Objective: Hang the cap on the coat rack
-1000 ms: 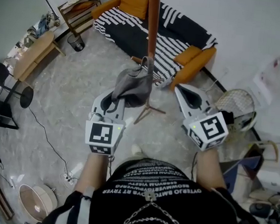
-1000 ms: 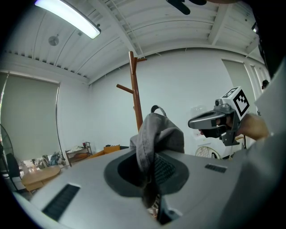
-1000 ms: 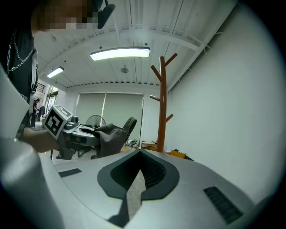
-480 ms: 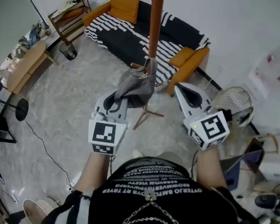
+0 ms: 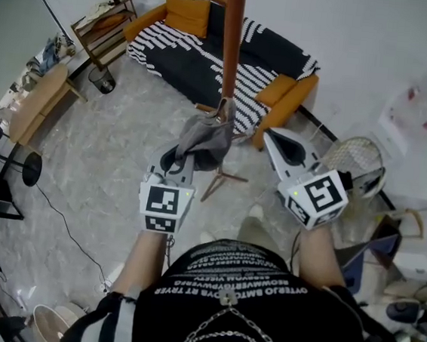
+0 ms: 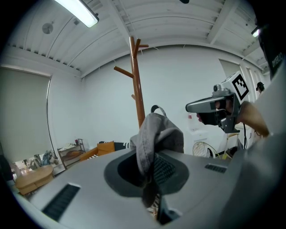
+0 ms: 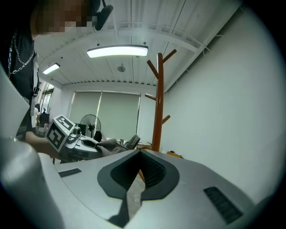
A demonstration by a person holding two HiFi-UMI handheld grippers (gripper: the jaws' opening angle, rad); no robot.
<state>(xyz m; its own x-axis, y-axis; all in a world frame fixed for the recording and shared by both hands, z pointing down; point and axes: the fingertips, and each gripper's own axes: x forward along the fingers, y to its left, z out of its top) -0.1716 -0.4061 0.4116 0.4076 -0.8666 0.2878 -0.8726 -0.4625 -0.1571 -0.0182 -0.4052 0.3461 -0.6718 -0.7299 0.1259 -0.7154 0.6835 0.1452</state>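
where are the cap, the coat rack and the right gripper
cap (image 5: 206,137) head view, on its grey crown fabric
coat rack (image 5: 229,47) head view, on the upright pole
right gripper (image 5: 270,137) head view, at the tip between its fingertips

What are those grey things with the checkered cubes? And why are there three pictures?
A person holds a pinching tool, called a gripper, in each hand. One picture comes from a camera on the person's head, looking down. The other two come from cameras riding on the grippers. The left gripper pinches a grey cap close to the tall brown coat rack. The right gripper is shut with nothing in it. Down on the floor stands a striped sofa.
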